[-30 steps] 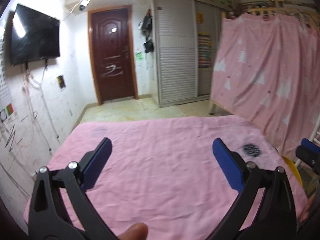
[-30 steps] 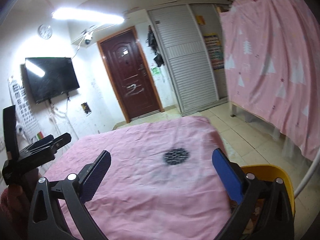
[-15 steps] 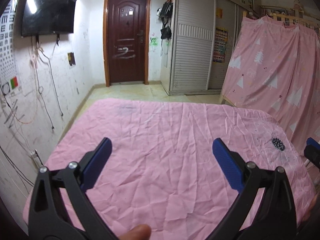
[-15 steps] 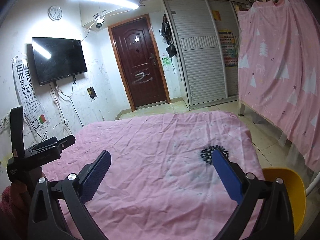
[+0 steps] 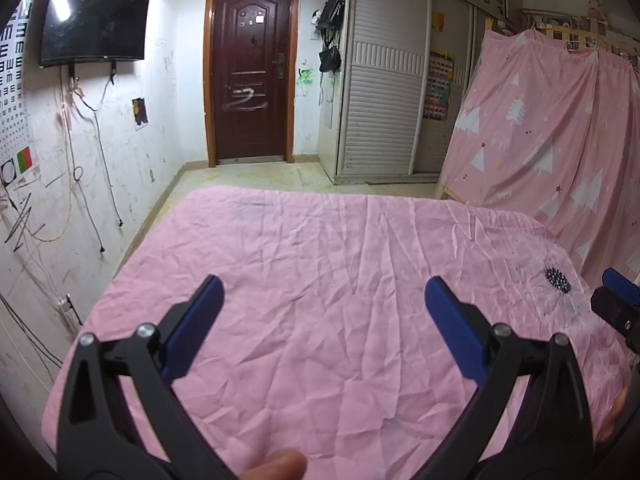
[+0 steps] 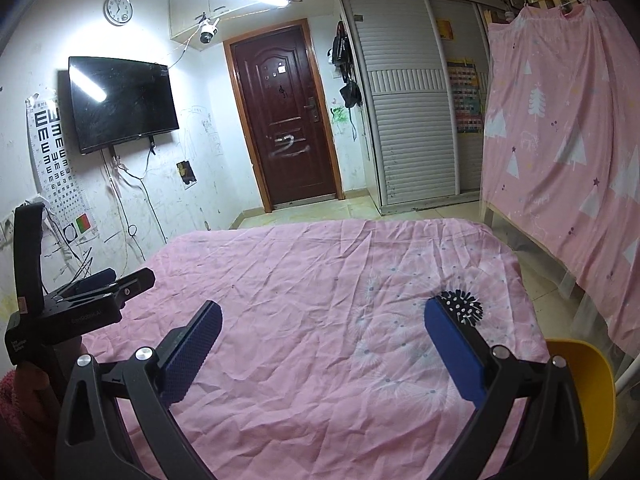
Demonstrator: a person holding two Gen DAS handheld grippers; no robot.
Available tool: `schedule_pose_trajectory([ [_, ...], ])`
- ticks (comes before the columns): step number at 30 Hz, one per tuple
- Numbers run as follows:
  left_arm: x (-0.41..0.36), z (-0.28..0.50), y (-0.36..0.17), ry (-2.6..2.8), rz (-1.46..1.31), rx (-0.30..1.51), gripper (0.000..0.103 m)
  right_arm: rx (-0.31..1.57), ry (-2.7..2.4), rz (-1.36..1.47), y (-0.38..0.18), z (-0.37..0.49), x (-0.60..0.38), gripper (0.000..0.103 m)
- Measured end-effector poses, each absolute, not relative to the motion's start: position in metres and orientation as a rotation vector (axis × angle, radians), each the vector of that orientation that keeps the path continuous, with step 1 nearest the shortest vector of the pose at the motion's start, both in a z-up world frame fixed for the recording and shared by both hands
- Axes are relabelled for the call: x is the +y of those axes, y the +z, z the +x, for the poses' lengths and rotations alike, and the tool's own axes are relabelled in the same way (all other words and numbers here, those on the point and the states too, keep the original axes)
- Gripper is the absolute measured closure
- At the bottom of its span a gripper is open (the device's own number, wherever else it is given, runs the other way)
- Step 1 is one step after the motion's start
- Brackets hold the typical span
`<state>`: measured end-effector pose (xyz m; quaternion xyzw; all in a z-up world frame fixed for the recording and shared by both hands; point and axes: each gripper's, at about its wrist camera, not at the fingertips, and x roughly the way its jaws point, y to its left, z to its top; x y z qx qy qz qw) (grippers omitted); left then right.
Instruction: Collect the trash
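My left gripper [image 5: 322, 300] is open and empty above the near part of a bed covered by a wrinkled pink sheet [image 5: 320, 248]. My right gripper [image 6: 322, 328] is open and empty over the same sheet [image 6: 320, 264], near a black dandelion print [image 6: 464, 306]. No loose trash shows on the sheet in either view. A yellow bin [image 6: 588, 396] stands off the bed's right side. The left gripper also shows at the left edge of the right wrist view [image 6: 100, 284], and part of the right gripper at the right edge of the left wrist view [image 5: 618, 300].
A dark wooden door [image 5: 248, 72] and white louvred wardrobe [image 5: 384, 100] stand at the far end across a tiled floor [image 5: 280, 174]. A pink curtain [image 5: 560, 140] hangs on the right. A wall TV [image 5: 92, 20] and loose cables [image 5: 80, 168] are on the left.
Both views have tilted down and steadied, so more of the bed sheet shows. The yellow bin has slid toward the right edge of the right wrist view. Both grippers stay open.
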<state>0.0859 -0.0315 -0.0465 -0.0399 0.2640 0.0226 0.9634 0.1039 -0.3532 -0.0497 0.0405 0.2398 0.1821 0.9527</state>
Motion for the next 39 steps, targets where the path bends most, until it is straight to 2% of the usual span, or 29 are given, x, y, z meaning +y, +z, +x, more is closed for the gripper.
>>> schedule_pose_trajectory([
  [39, -0.0250, 0.0880, -0.0492, 0.060, -0.107, 0.552, 0.006, 0.486, 0.369, 0.088, -0.0503, 0.1031, -0.3542, 0.009],
])
